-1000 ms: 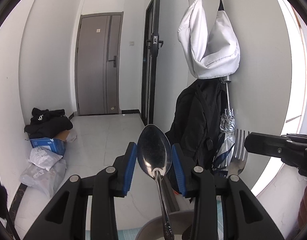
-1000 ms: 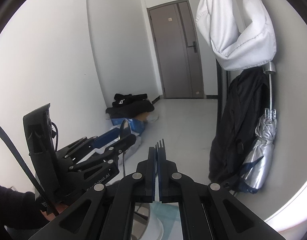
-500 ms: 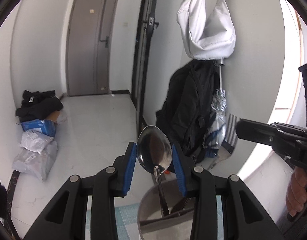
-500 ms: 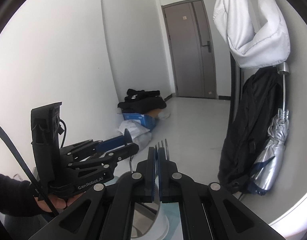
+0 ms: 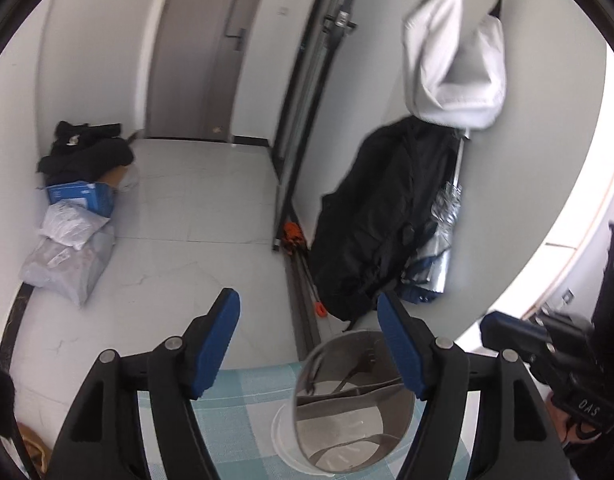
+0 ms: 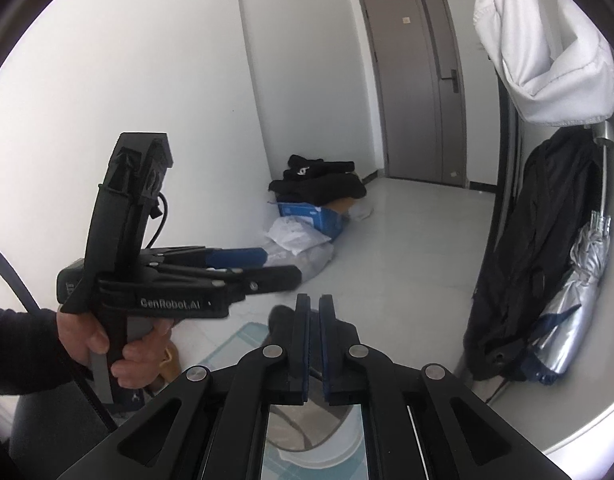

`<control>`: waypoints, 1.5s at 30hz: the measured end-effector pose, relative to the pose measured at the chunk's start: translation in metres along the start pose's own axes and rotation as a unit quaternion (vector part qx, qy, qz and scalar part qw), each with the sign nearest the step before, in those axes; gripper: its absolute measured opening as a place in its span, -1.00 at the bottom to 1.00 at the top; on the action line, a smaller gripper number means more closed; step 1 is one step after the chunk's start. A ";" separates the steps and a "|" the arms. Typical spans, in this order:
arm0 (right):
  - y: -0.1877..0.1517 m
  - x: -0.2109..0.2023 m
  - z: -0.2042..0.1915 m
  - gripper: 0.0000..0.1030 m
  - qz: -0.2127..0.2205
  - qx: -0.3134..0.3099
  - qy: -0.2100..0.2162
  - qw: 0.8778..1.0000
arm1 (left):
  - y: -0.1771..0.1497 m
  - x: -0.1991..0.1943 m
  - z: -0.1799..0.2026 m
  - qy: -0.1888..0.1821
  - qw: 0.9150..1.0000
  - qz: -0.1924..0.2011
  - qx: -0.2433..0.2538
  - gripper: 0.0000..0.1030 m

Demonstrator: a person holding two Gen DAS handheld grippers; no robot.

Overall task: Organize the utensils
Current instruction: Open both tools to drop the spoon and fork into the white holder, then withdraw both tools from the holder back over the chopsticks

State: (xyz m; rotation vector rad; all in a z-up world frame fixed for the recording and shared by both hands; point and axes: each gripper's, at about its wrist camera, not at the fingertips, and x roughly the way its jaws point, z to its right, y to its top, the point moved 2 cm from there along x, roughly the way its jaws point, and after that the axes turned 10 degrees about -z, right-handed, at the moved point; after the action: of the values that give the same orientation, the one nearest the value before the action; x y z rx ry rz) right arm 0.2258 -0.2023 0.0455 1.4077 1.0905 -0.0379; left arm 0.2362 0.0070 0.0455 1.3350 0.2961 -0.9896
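My left gripper (image 5: 309,316) is open and empty, above and behind a round steel utensil holder (image 5: 355,404) on a checked blue mat (image 5: 243,408). Utensil handles lean inside the holder. The left gripper also shows in the right wrist view (image 6: 263,266), held in a hand at the left. My right gripper (image 6: 315,320) has its blue pads nearly together with a narrow gap and nothing seen between them. The holder's rim (image 6: 307,436) shows below the right gripper. The right gripper's black body (image 5: 547,352) is at the right edge of the left wrist view.
A white plate (image 5: 283,436) lies under the holder. Beyond the table are a tiled floor, a grey door (image 6: 419,80), a pile of bags and a blue box (image 5: 83,196), a black backpack (image 5: 383,220), a folded umbrella (image 6: 575,292) and a white hanging bag (image 5: 455,56).
The left gripper opened and the spoon it held dropped into the holder. The fork tines are gone from the right gripper. Both views tilted down toward the holder.
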 end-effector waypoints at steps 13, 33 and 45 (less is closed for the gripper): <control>-0.044 -0.076 -0.024 0.17 0.036 0.062 -0.037 0.997 | -0.049 -0.083 0.025 0.115 0.991 0.044 -0.053 0.64; -0.112 -0.140 -0.099 0.61 0.073 0.077 -0.047 0.993 | -0.132 -0.134 0.055 0.155 0.984 0.064 -0.058 0.87; -0.161 -0.128 -0.115 0.80 0.045 0.081 -0.085 0.992 | -0.185 -0.120 0.055 0.158 0.983 0.050 -0.081 0.88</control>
State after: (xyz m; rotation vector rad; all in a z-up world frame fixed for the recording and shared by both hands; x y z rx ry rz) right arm -0.0081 -0.2237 0.0268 1.5688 0.8984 -0.1811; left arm 0.0110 0.0245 0.0187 1.3429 0.5342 -0.6529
